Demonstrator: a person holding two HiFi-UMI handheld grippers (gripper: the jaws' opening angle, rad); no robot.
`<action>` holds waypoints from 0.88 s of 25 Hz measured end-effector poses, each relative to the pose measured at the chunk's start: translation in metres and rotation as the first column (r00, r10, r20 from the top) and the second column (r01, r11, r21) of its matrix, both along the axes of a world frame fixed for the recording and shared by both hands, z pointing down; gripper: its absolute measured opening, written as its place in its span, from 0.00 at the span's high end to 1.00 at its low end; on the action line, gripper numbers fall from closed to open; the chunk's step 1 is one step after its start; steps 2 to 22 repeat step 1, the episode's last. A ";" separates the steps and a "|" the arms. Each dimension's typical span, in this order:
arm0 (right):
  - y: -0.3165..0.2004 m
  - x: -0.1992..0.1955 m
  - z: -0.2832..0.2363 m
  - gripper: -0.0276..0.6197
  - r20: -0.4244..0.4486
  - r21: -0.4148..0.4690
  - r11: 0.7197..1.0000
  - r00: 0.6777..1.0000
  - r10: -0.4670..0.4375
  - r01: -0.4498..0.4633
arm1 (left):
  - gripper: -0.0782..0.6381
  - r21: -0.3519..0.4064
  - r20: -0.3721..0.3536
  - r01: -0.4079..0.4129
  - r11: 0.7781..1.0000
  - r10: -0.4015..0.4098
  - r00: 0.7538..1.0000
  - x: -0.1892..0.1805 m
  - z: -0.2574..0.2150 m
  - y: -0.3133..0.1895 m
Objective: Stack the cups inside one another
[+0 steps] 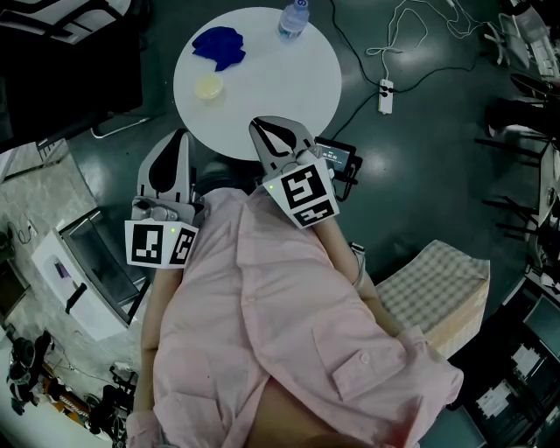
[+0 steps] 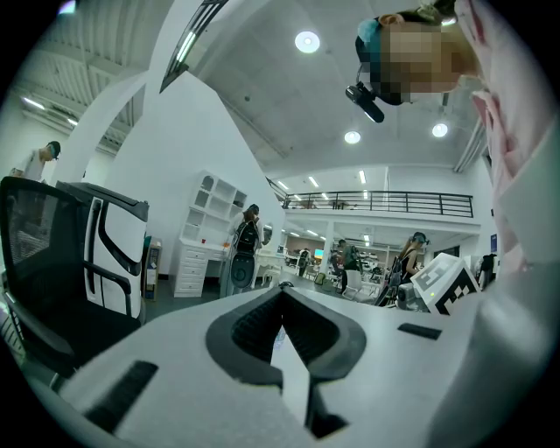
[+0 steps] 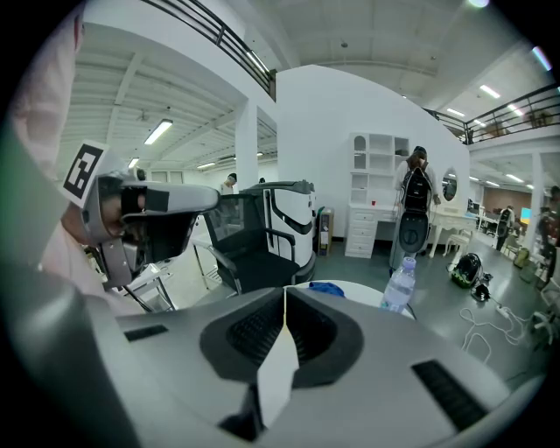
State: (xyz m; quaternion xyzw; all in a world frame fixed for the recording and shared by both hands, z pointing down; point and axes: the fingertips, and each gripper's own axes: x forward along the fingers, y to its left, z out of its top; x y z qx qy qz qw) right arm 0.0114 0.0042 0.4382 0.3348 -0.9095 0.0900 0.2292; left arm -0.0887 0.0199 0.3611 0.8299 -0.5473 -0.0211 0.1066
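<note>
A round white table stands in front of me. On it lie a crumpled-looking blue thing, a small pale yellow round cup seen from above, and a clear water bottle. My left gripper is held off the table's near left edge, jaws shut and empty. My right gripper reaches just over the near rim, also shut on nothing. Beyond its jaws the right gripper view shows the blue thing and the bottle. The yellow cup is hidden in both gripper views.
A black office chair stands left of the table. A power strip with cables lies on the dark floor at the right. A chequered cushioned seat is at my right, a white cabinet at my left. People stand in the background.
</note>
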 end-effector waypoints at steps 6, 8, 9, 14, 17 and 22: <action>0.000 0.000 0.000 0.91 0.000 0.000 1.000 1.000 0.000 0.000 | 0.88 0.000 0.000 0.000 1.000 0.000 1.000 0.000 0.000 0.000; 0.000 0.000 0.000 0.91 0.000 0.000 1.000 1.000 0.000 0.000 | 0.88 0.000 0.000 0.000 1.000 0.000 1.000 0.000 0.000 0.000; 0.000 0.000 0.000 0.91 0.000 0.000 1.000 1.000 0.000 0.000 | 0.88 0.000 0.000 0.000 1.000 0.000 1.000 0.000 0.000 0.000; 0.000 0.000 0.000 0.91 0.000 0.000 1.000 1.000 0.000 0.000 | 0.88 0.000 0.000 0.000 1.000 0.000 1.000 0.000 0.000 0.000; 0.000 0.000 0.000 0.91 0.000 0.000 1.000 1.000 0.000 0.000 | 0.88 0.000 0.000 0.000 1.000 0.000 1.000 0.000 0.000 0.000; 0.000 0.000 0.000 0.91 0.000 0.000 1.000 1.000 0.000 0.000 | 0.88 0.000 0.000 0.000 1.000 0.000 1.000 0.000 0.000 0.000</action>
